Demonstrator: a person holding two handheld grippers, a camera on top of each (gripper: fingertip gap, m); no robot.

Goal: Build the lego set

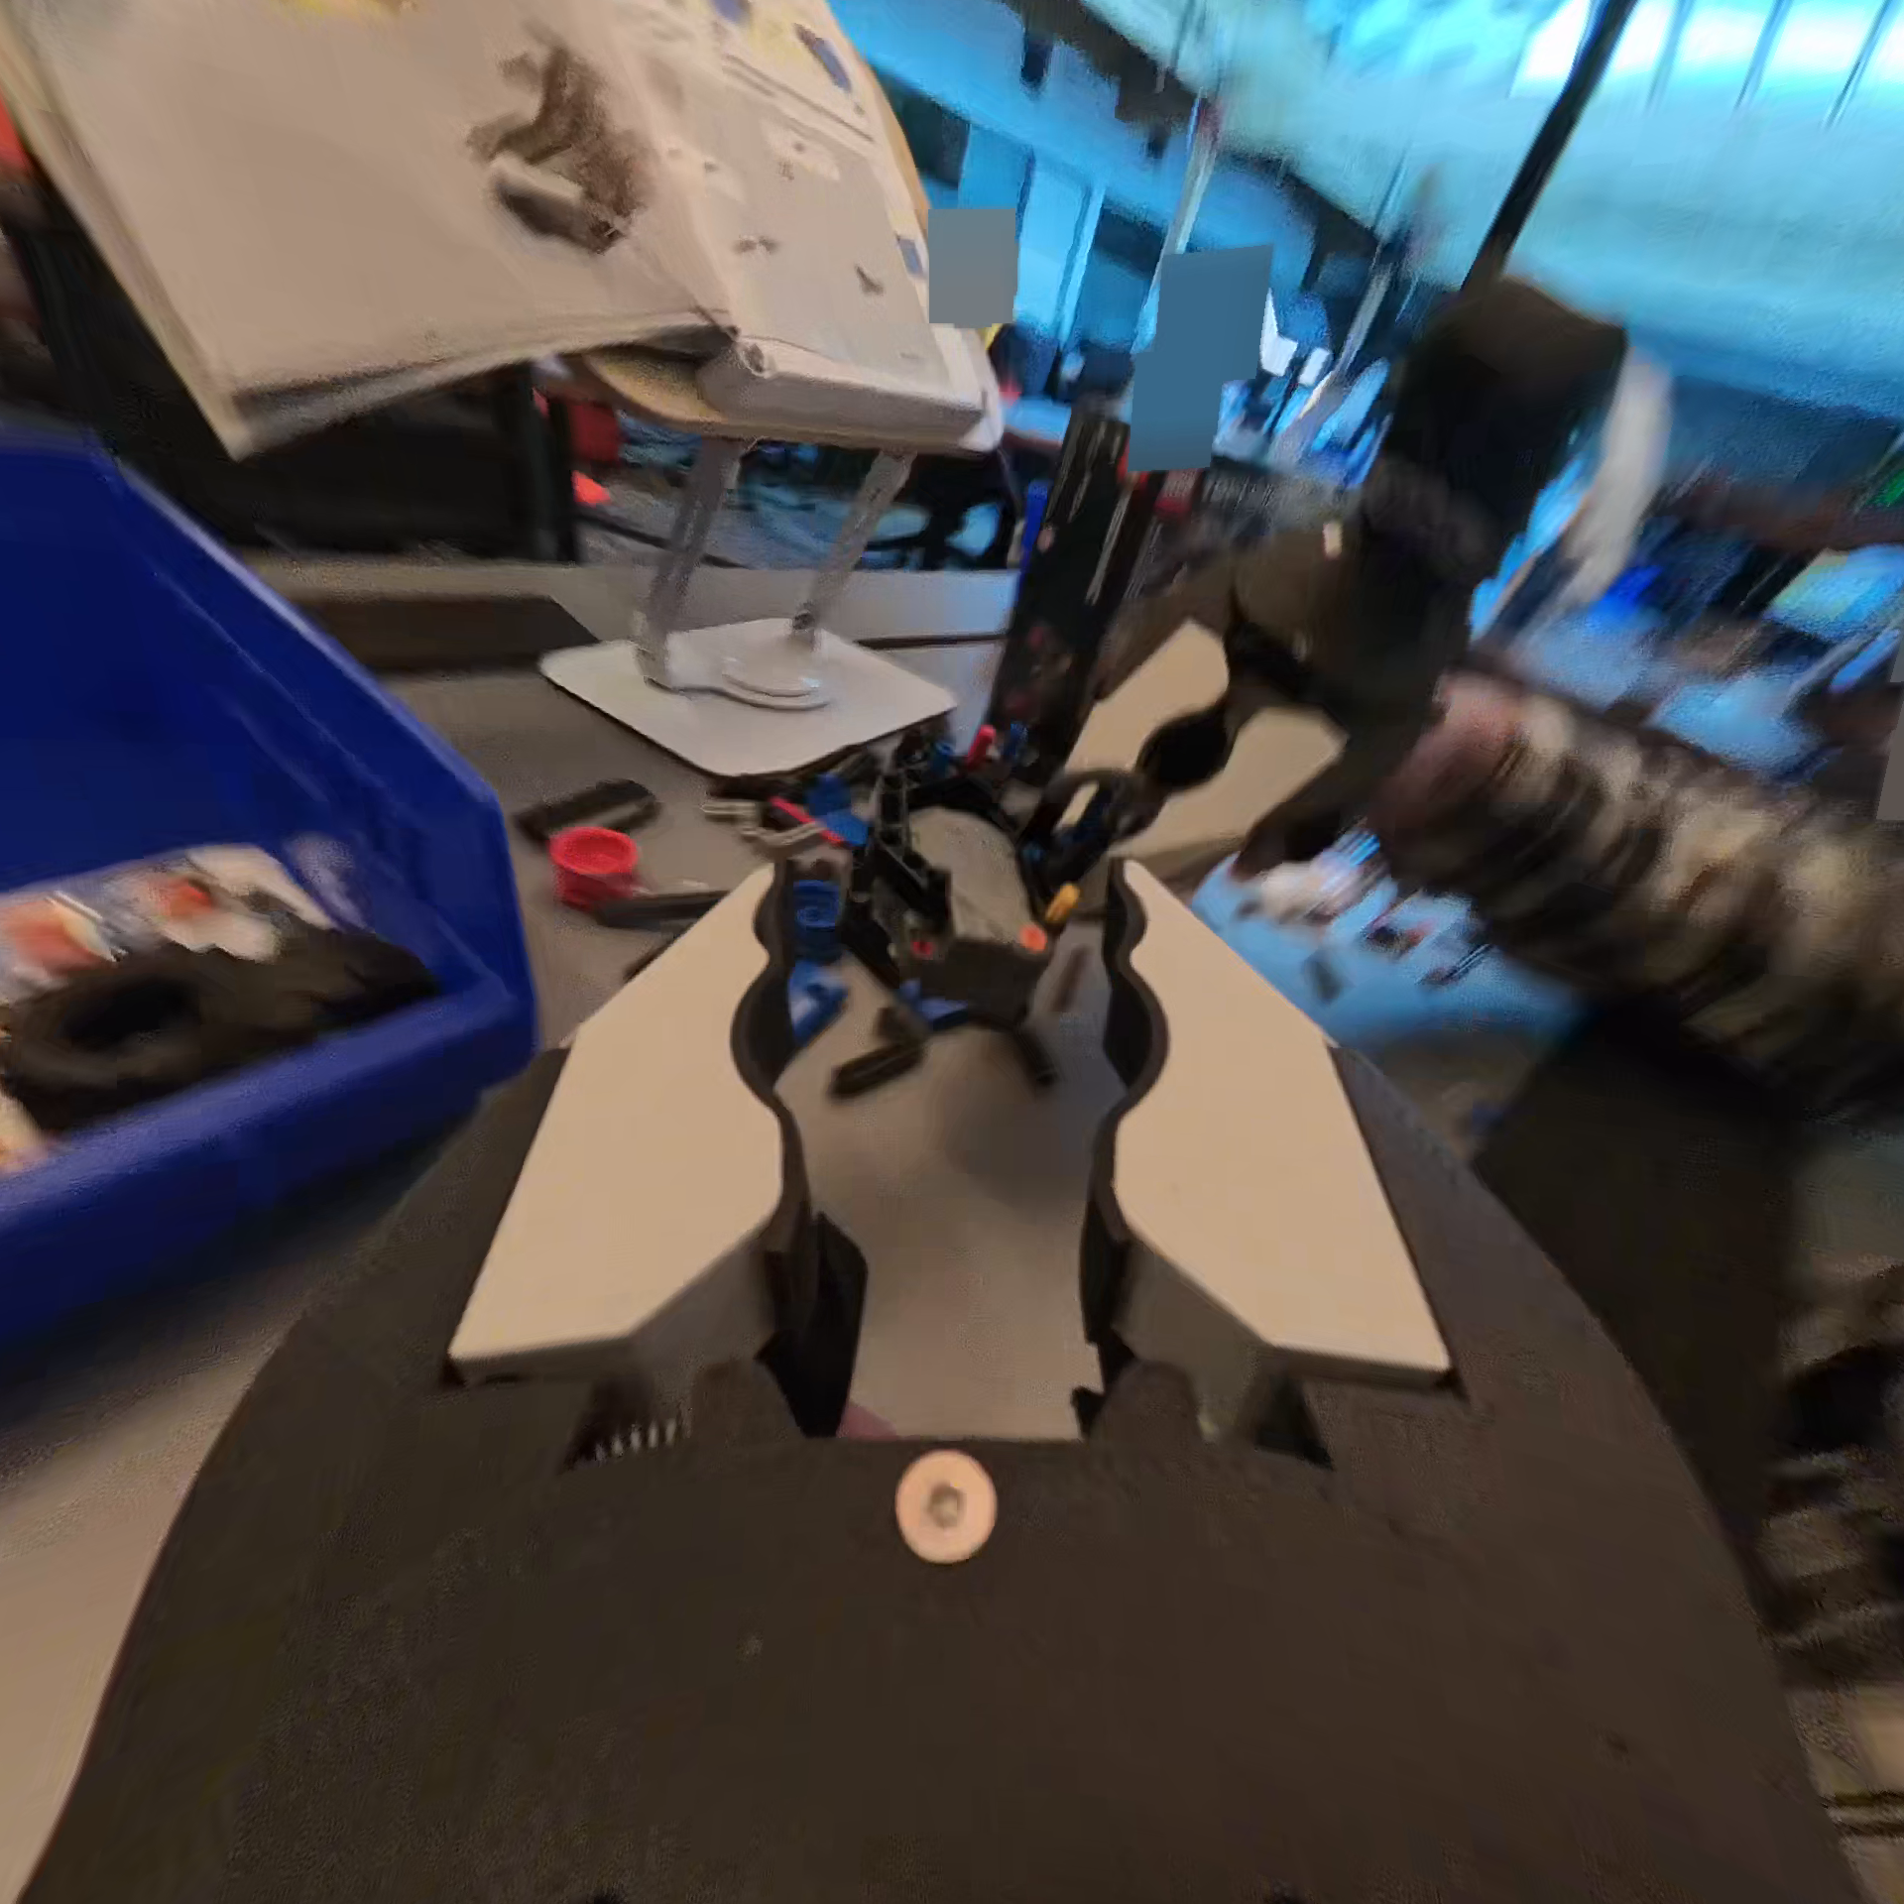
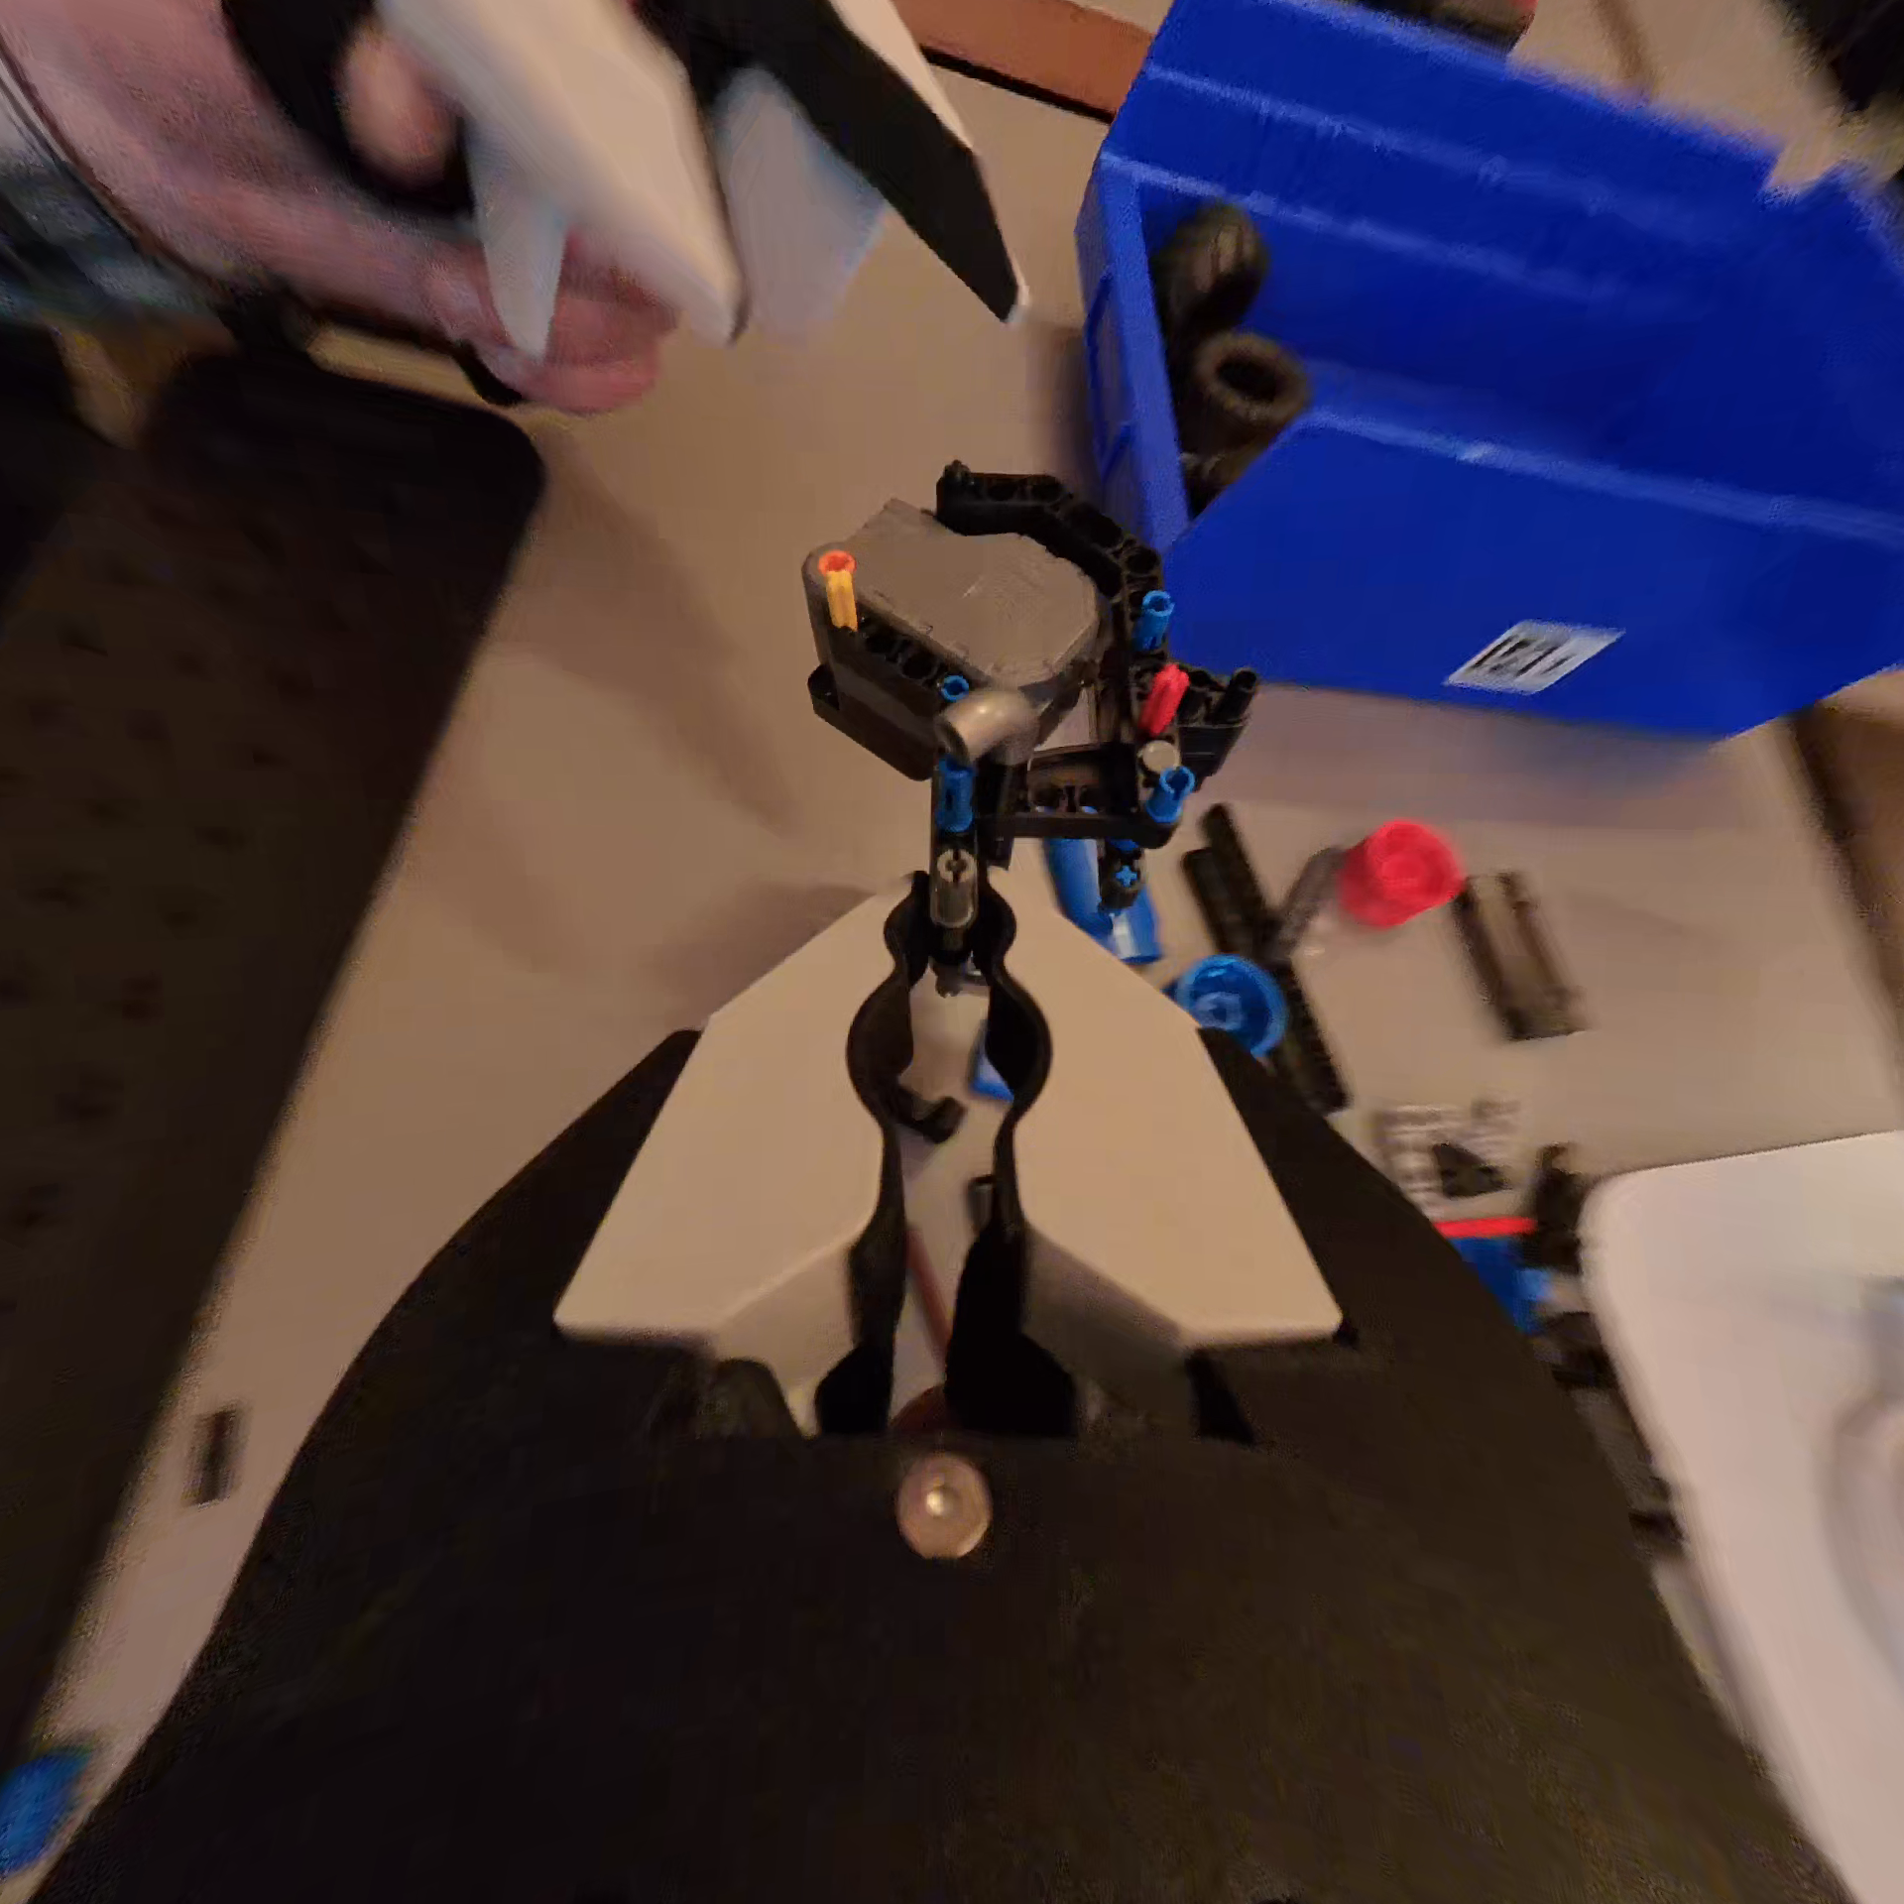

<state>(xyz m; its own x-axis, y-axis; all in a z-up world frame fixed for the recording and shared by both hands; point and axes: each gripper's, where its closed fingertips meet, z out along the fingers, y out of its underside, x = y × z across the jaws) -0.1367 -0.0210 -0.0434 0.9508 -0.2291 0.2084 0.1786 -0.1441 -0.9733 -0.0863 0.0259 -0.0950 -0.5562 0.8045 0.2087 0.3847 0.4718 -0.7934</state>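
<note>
The lego assembly [image 2: 989, 659], a grey motor block in a black beam frame with blue, red and yellow pins, is held up over the table. My right gripper [image 2: 950, 917] is shut on a thin black beam at its lower end. In the left wrist view the assembly [image 1: 927, 907] shows ahead of my left gripper [image 1: 943, 876], which is open and empty; the right gripper [image 1: 1185, 742] reaches in blurred from the right. The left gripper [image 2: 721, 206] also shows blurred at the upper left of the right wrist view, in a hand.
A blue bin [image 1: 206, 927] with black tyres [image 2: 1236, 381] stands beside the assembly. Loose parts lie on the table: a red round piece [image 2: 1401, 871], a blue disc [image 2: 1231, 1005], black beams [image 2: 1520, 969]. An open instruction booklet [image 1: 464, 206] rests on a white stand [image 1: 742, 701]. A black mat [image 2: 206, 773] lies at left.
</note>
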